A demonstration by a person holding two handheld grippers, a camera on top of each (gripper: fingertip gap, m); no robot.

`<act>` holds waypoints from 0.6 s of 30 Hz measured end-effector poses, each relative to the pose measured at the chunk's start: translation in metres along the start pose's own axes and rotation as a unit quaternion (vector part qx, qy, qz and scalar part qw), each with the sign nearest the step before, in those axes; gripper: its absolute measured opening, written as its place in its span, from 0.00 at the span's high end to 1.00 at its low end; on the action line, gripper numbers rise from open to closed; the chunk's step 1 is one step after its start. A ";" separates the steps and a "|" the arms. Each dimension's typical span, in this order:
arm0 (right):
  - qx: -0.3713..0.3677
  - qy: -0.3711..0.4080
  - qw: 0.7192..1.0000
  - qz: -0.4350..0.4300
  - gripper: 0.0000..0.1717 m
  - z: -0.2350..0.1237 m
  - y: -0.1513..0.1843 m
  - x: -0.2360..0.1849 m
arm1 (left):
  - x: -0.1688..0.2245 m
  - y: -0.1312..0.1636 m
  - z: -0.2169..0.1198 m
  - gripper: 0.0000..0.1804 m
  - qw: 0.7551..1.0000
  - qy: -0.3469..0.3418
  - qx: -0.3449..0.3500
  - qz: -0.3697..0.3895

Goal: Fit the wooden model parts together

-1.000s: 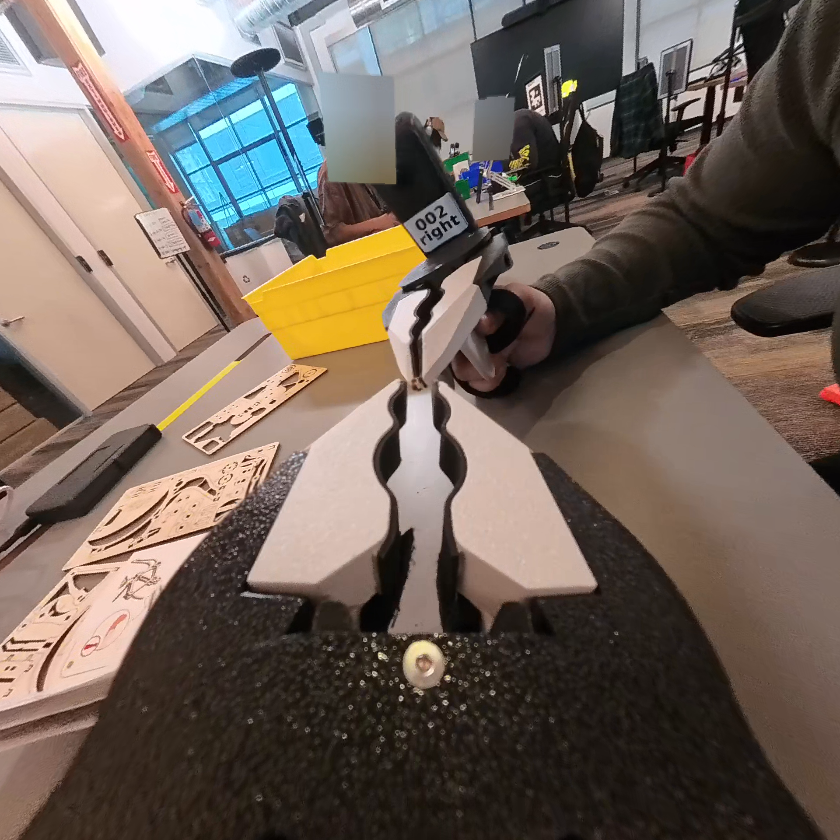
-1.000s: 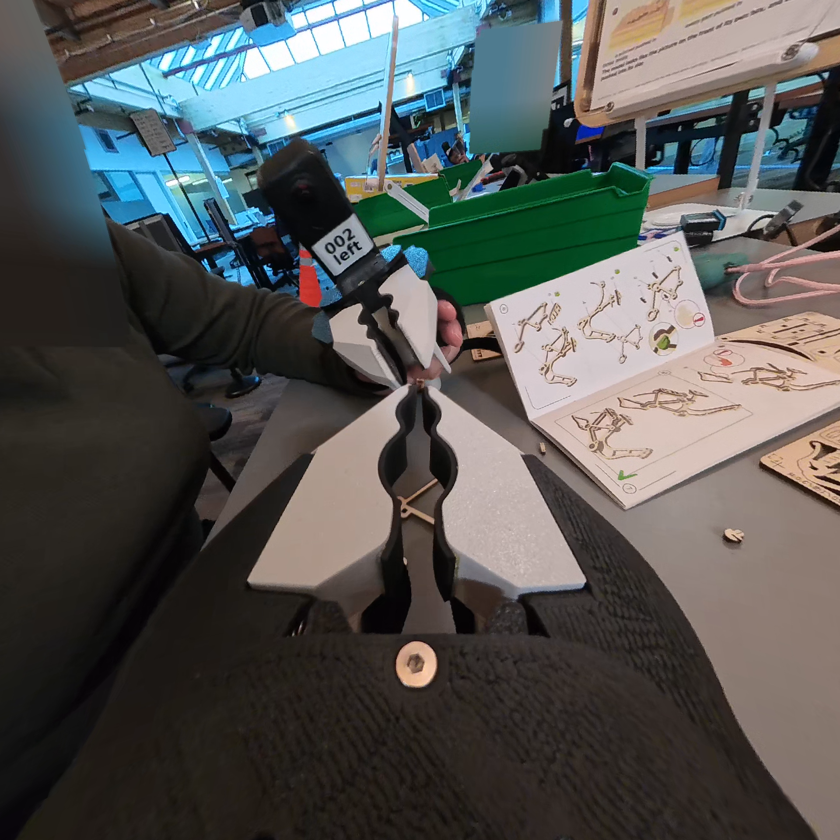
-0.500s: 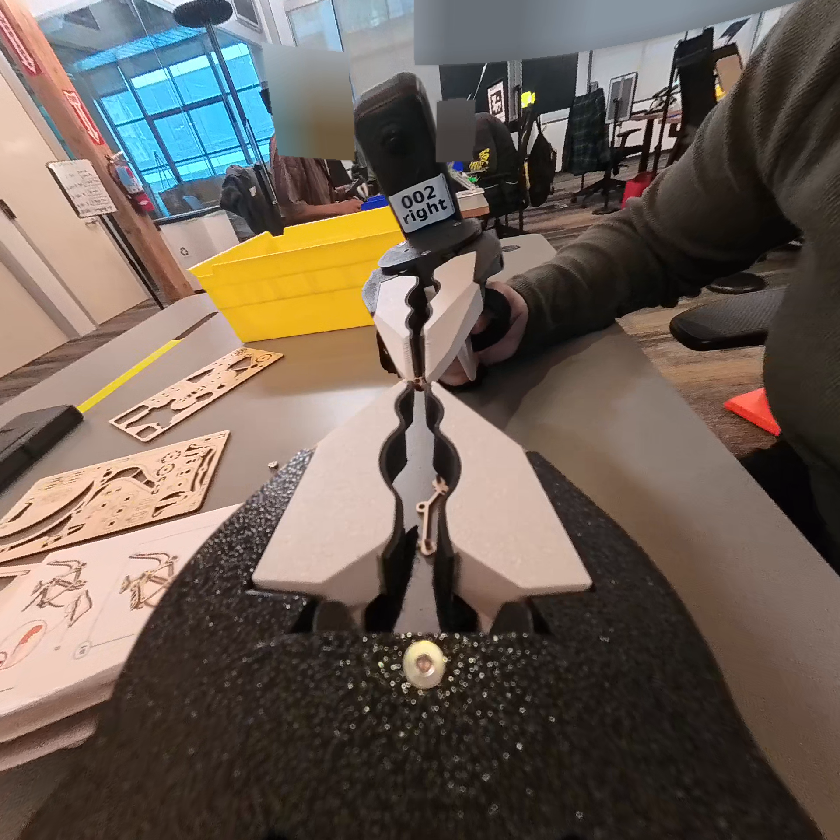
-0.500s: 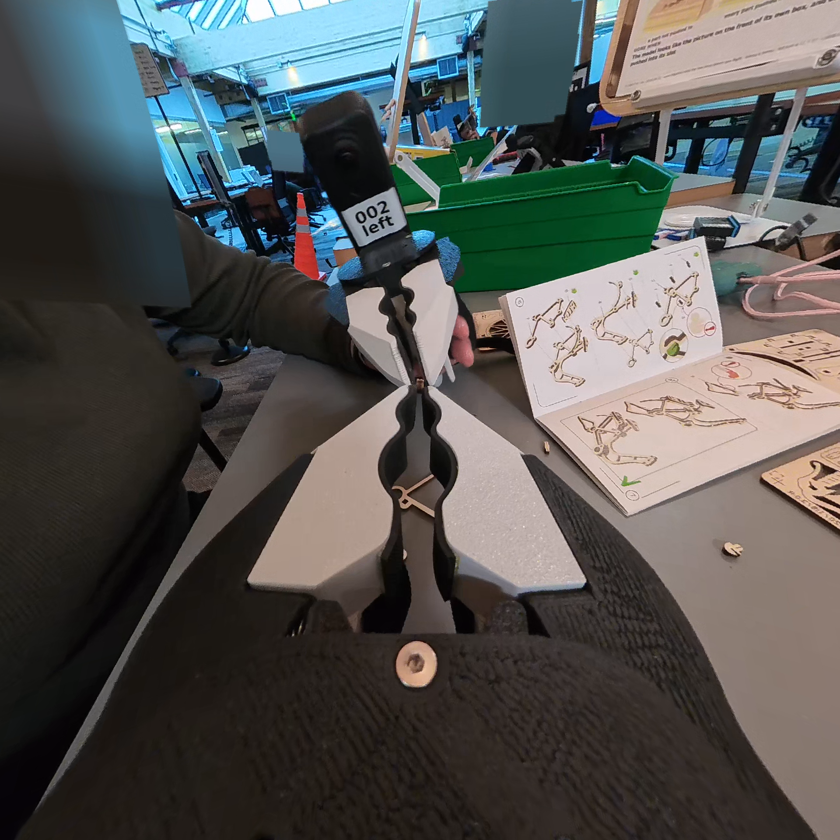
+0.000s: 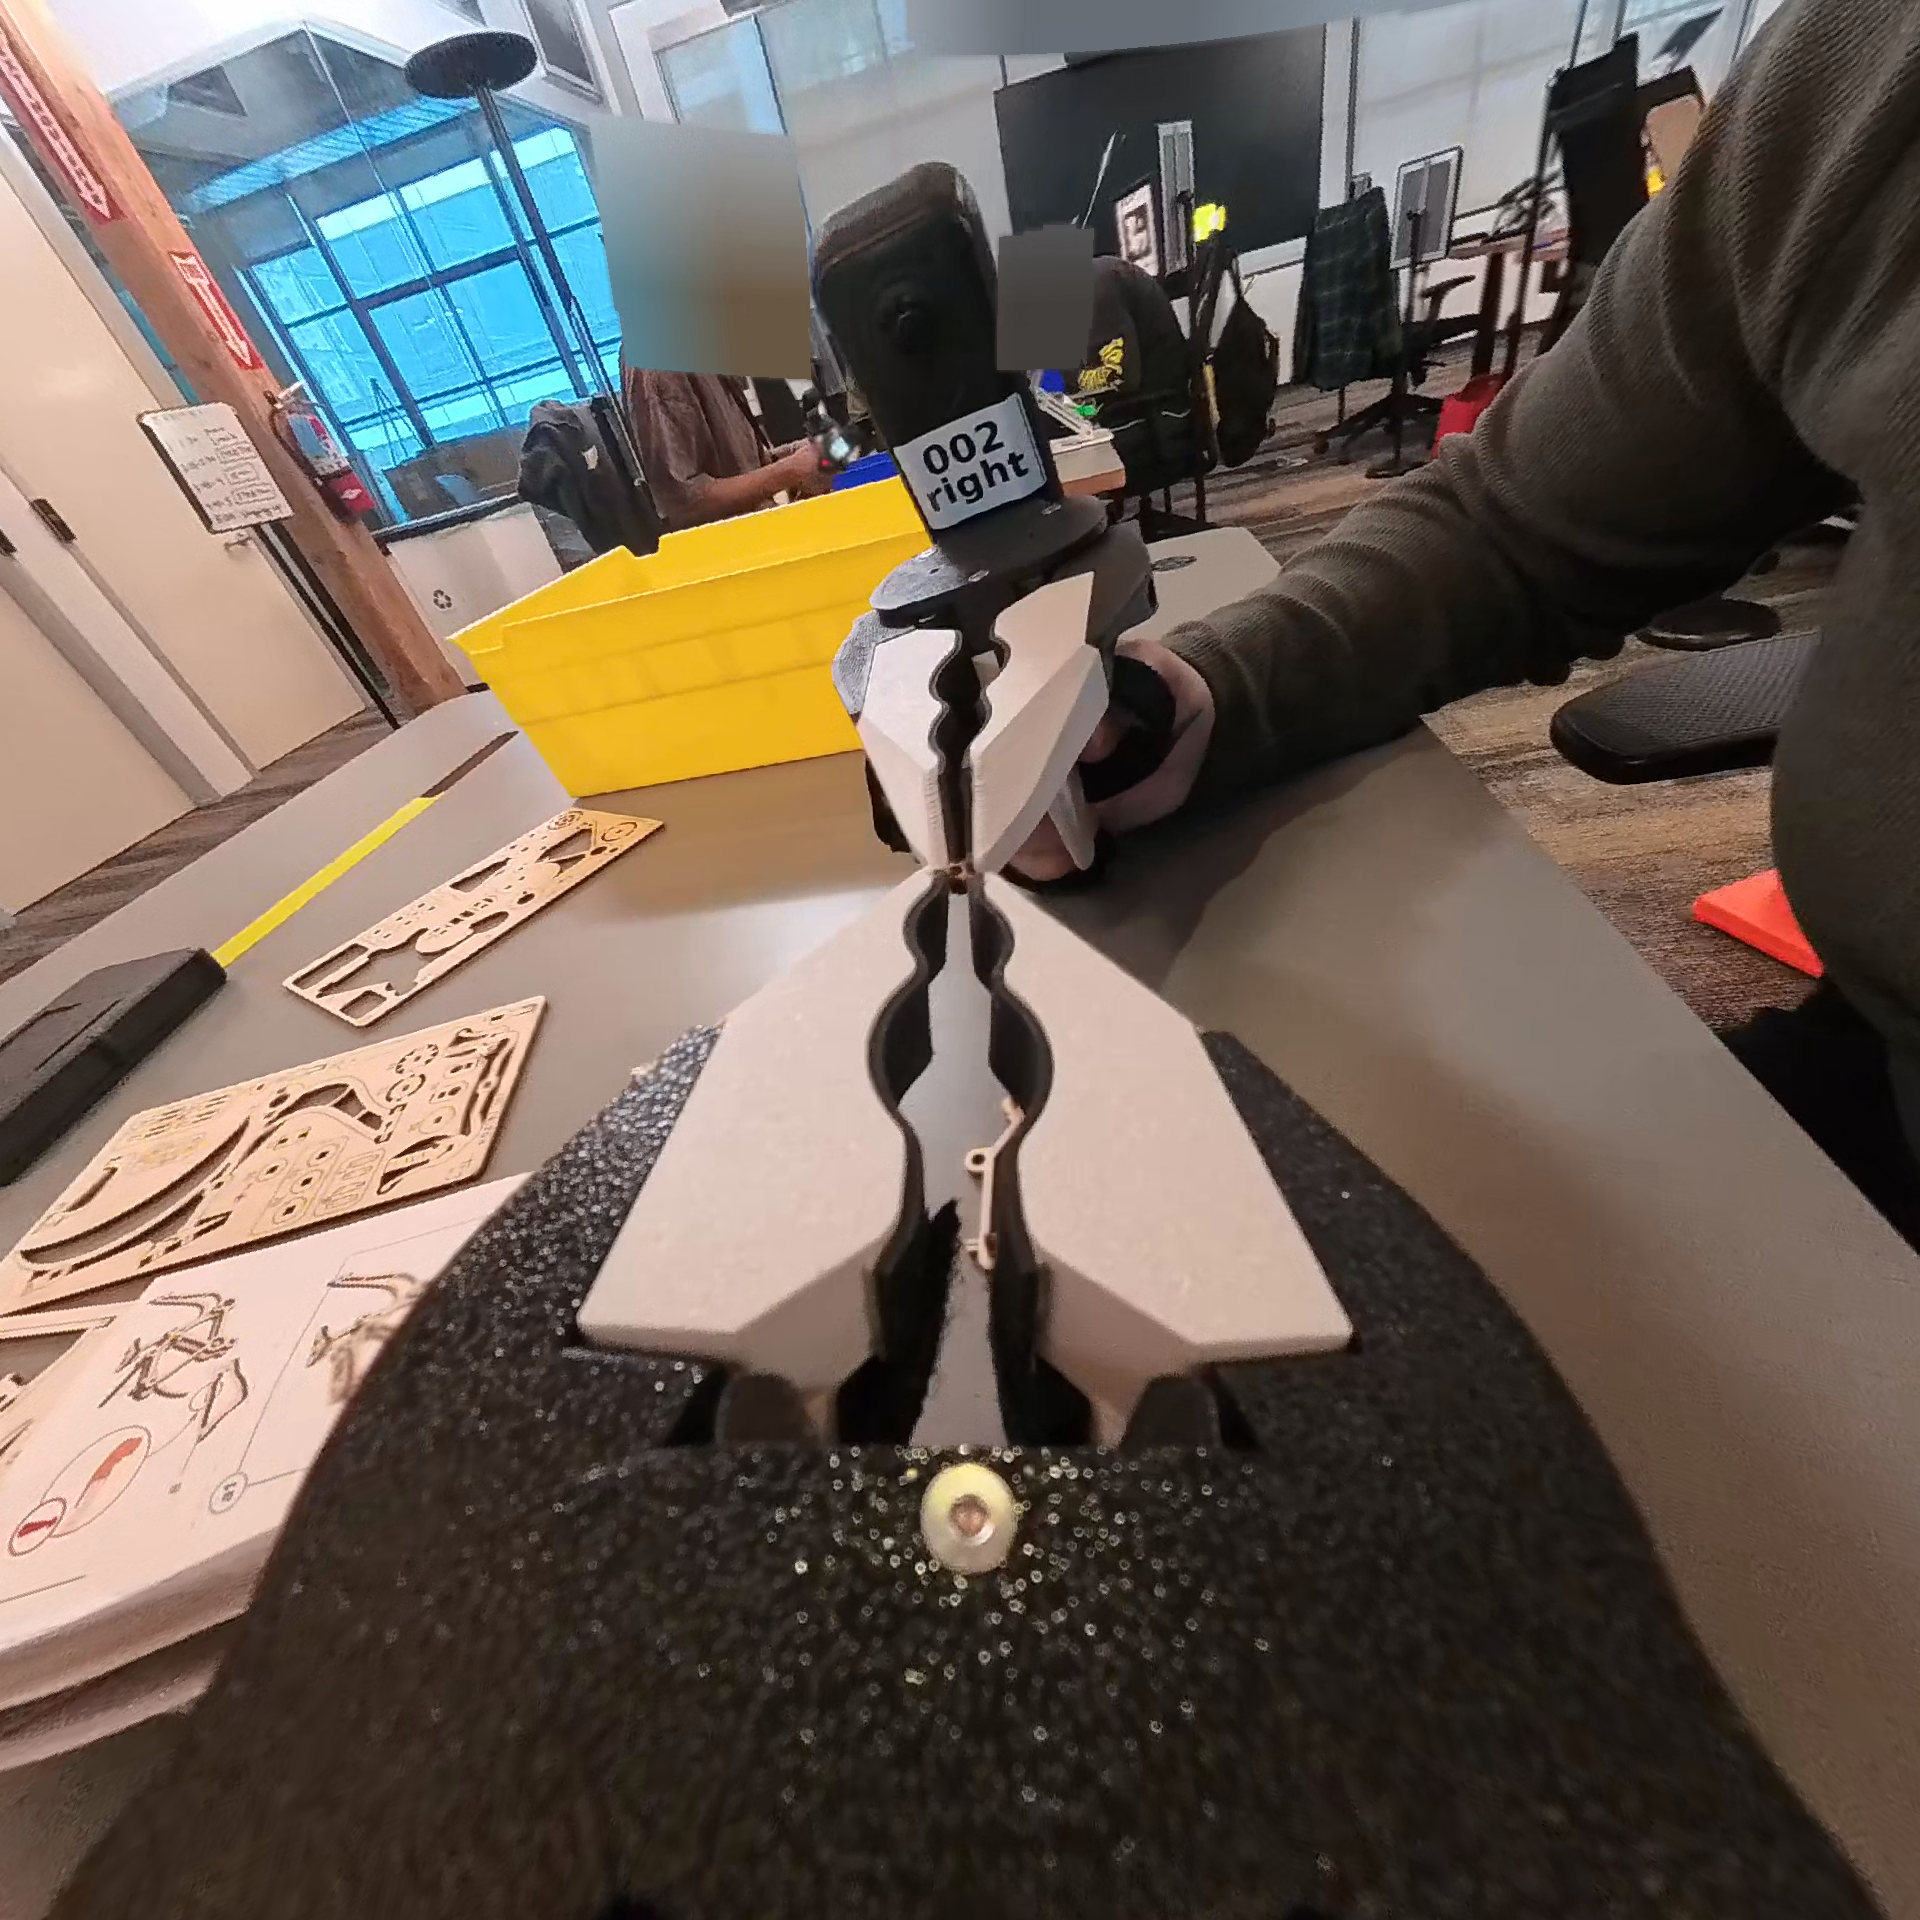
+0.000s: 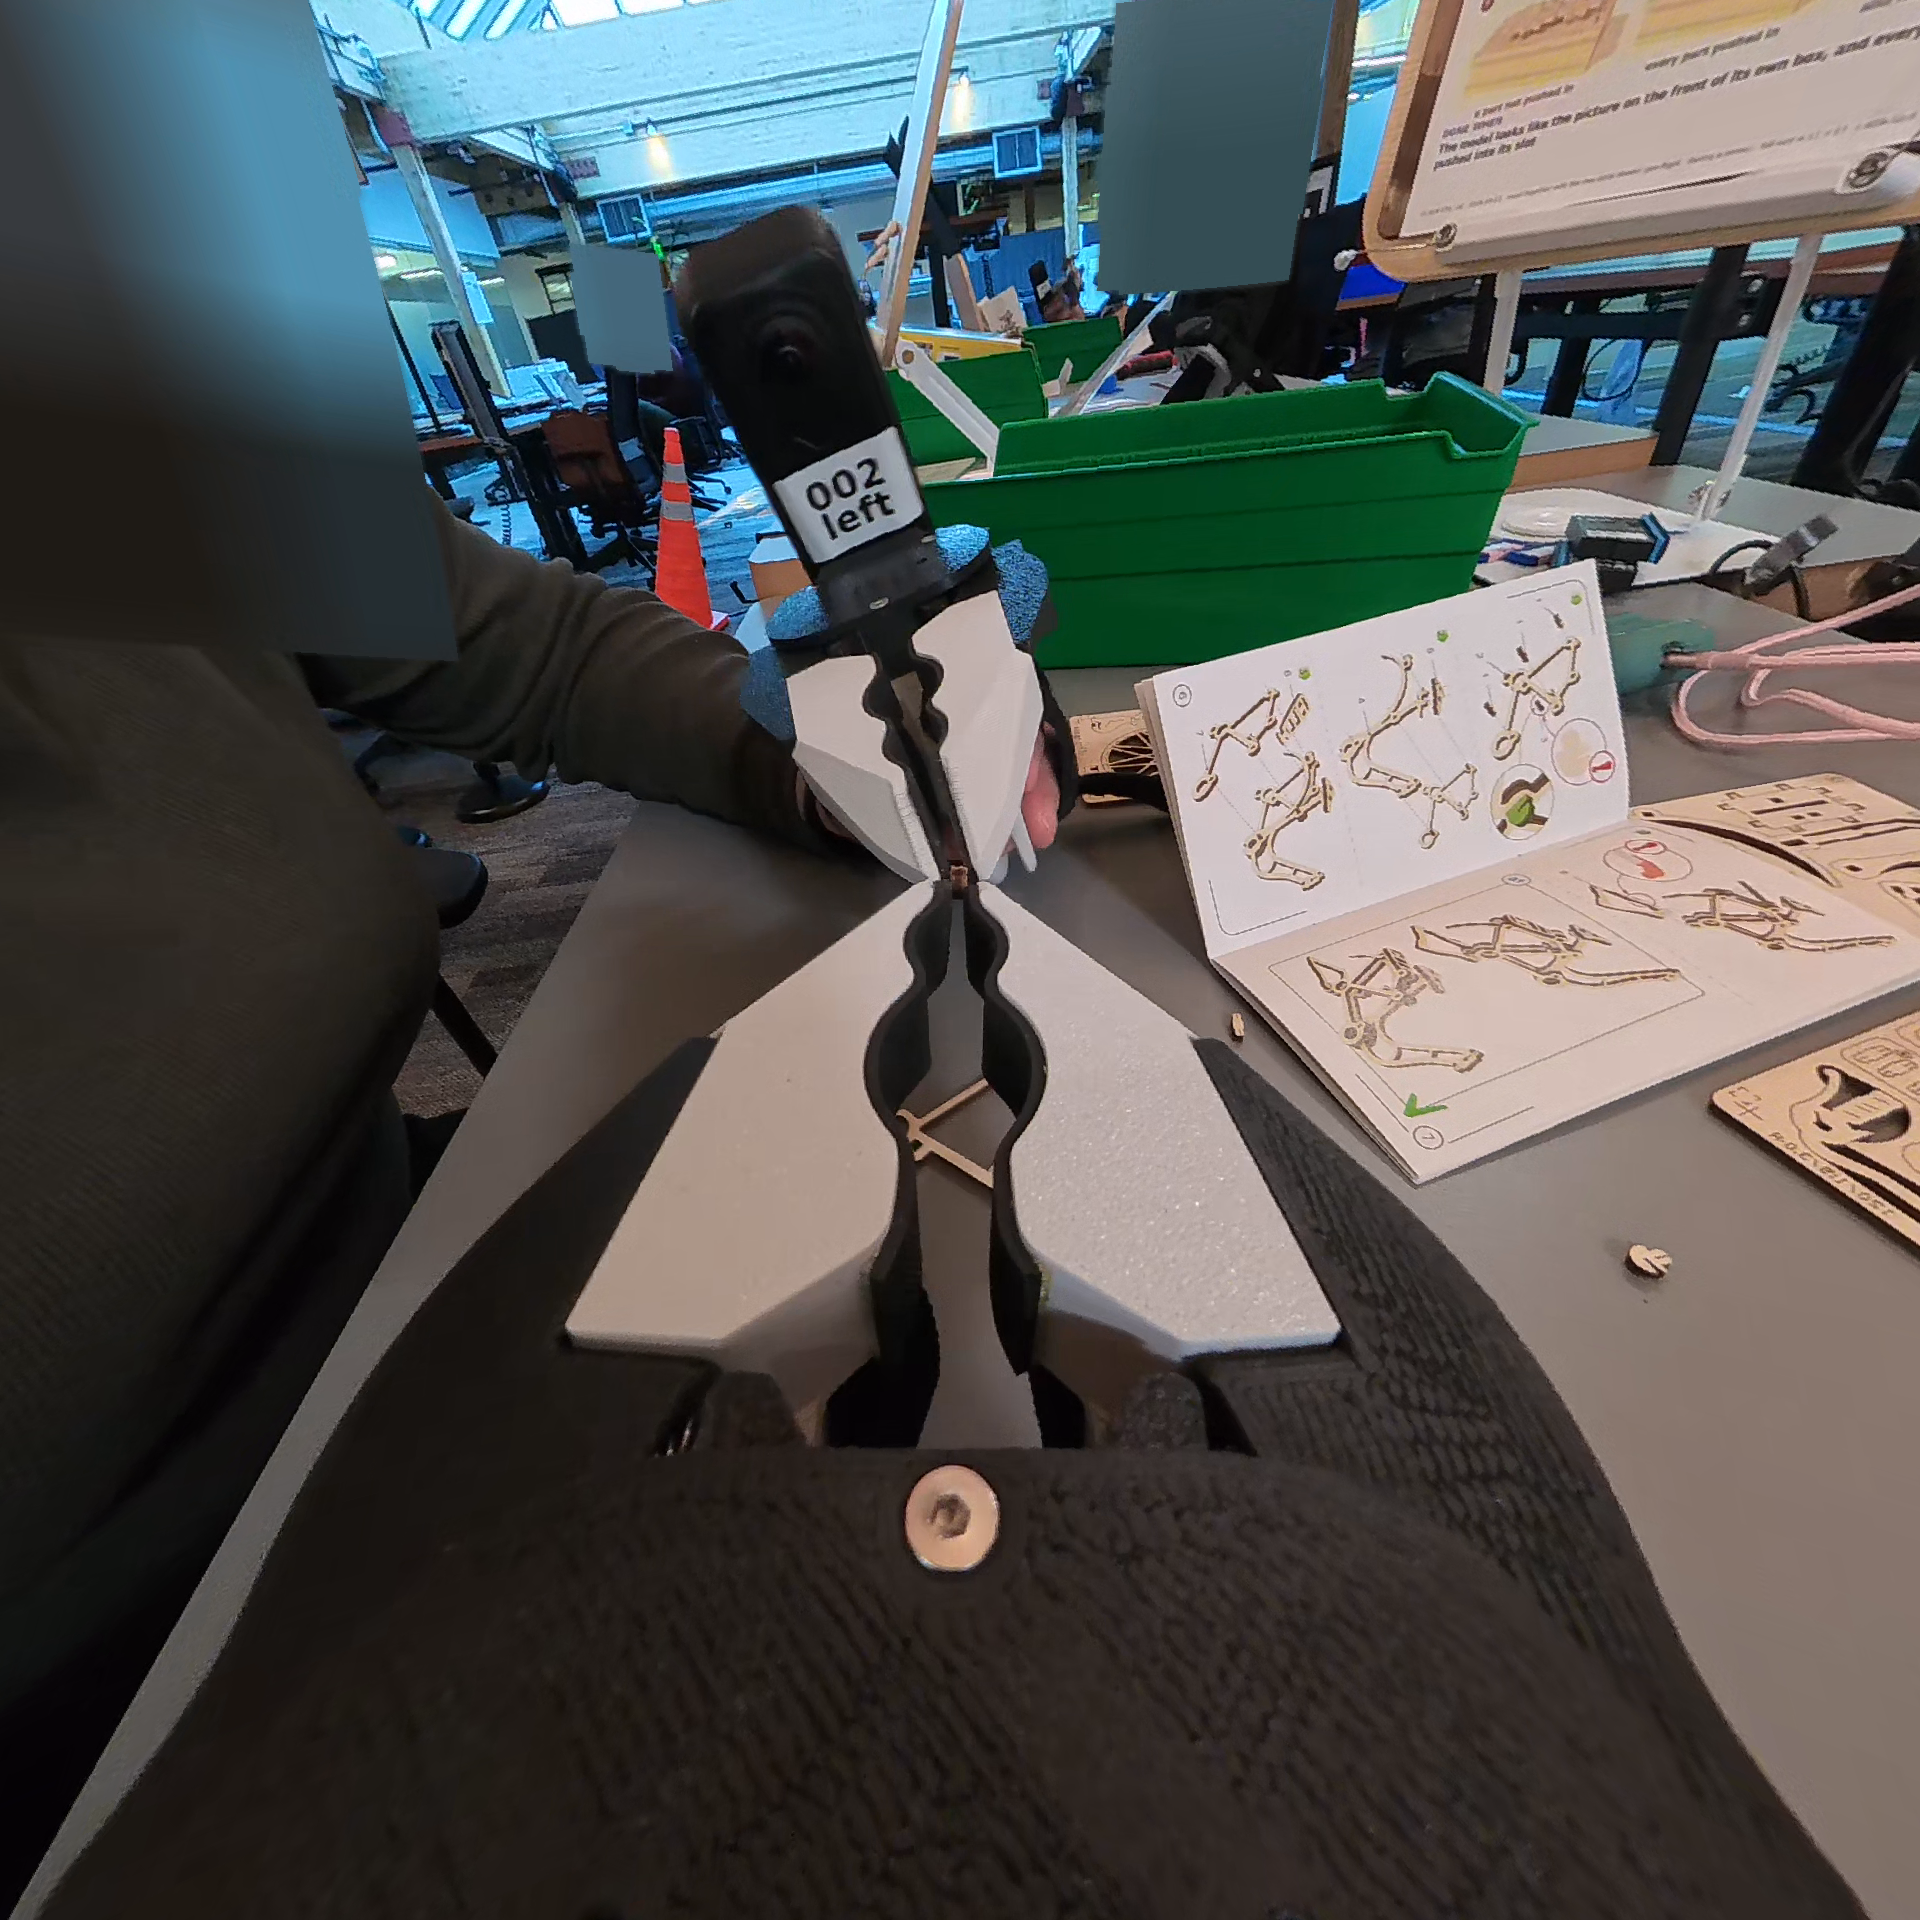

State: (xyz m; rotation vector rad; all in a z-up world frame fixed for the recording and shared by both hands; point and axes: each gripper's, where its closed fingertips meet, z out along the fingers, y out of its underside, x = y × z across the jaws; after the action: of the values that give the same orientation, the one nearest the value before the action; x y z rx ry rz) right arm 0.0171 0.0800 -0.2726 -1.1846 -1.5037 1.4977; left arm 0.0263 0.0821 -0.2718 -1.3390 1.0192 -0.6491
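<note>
Left wrist view, nearest: flat wooden model piece (image 5: 989, 1164) lies on grey counter (image 5: 1403, 1091), seen through the gap between the left gripper's fingers (image 5: 790, 1122). Same assembly shows under the right gripper in its own view (image 6: 951, 1127).

Left gripper (image 5: 957, 883) tip to tip with right gripper (image 5: 954, 858), both held above the counter. Both pairs of fingers closed down to a sliver; tiny brown wooden part (image 5: 957, 871) sits where the four tips meet, also seen from the right side (image 6: 957, 878). Too small to tell which gripper's fingers press on it.

Left of the left gripper: instruction booklet (image 5: 156, 1455), then two punched wooden sheets (image 5: 281, 1132) (image 5: 478, 914). Right view: booklet open (image 6: 1455, 883), loose small wooden bit (image 6: 1647, 1260) on counter, another wooden sheet (image 6: 1829, 1122) at right edge.

Farther: hand (image 5: 1143, 769) and dark sleeve on right gripper. Yellow bin (image 5: 707, 665) behind; green bin (image 6: 1247, 520) in right view.
</note>
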 end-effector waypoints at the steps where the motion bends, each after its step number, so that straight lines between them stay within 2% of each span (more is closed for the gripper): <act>1: -0.001 0.001 1.000 -0.001 1.00 0.000 0.000 0.000 | 0.000 0.000 0.000 0.99 1.000 -0.004 -0.002 0.007; 7: -0.015 0.022 0.999 -0.031 1.00 -0.001 0.003 0.004 | -0.003 0.003 0.000 0.99 0.998 -0.029 -0.018 0.046; 12: -0.097 0.068 0.989 -0.090 1.00 -0.006 0.020 0.020 | -0.017 -0.001 -0.007 1.00 0.993 -0.084 -0.018 0.083; 15: -0.186 0.100 0.966 -0.147 1.00 -0.014 0.037 0.030 | -0.017 0.003 -0.006 1.00 0.994 -0.084 -0.028 0.072; 18: -0.261 0.138 0.932 -0.211 1.00 -0.024 0.048 0.041 | -0.017 0.006 -0.006 1.00 0.994 -0.080 -0.036 0.059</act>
State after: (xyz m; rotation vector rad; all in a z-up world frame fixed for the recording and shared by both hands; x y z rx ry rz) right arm 0.0321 0.1228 -0.3231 -1.1956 -1.8643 0.6311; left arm 0.0128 0.0952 -0.2731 -1.3604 0.9915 -0.4137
